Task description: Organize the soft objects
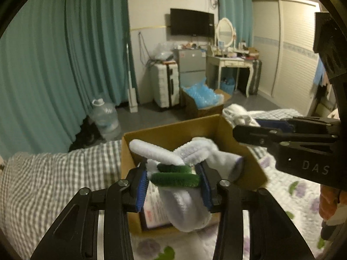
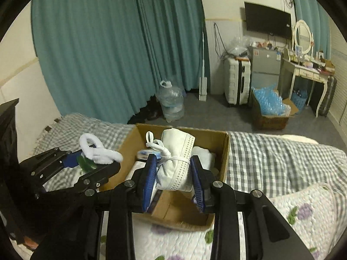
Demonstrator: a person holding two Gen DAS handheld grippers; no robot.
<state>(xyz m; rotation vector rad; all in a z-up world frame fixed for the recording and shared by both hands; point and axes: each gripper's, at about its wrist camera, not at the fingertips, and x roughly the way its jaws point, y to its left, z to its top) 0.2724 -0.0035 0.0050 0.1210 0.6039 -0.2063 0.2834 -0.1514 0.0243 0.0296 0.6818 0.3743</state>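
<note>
My left gripper (image 1: 173,182) is shut on a fluffy white sock bundle with green bands (image 1: 184,169) and holds it over the open cardboard box (image 1: 164,130) on the bed. It also shows in the right wrist view (image 2: 95,158), at the box's left side. My right gripper (image 2: 173,173) is shut on a rolled white fabric bundle tied with a cord (image 2: 175,162), held over the same box (image 2: 225,151). The right gripper also shows in the left wrist view (image 1: 245,130), at the box's right. White cloth and a printed packet lie inside the box.
The box sits on a bed with a grey checked cover (image 2: 271,156) and a floral quilt (image 2: 303,212). Beyond the bed are a water jug (image 2: 171,101), a suitcase (image 2: 236,80), a box of blue plastic (image 2: 269,106), teal curtains and a dressing table.
</note>
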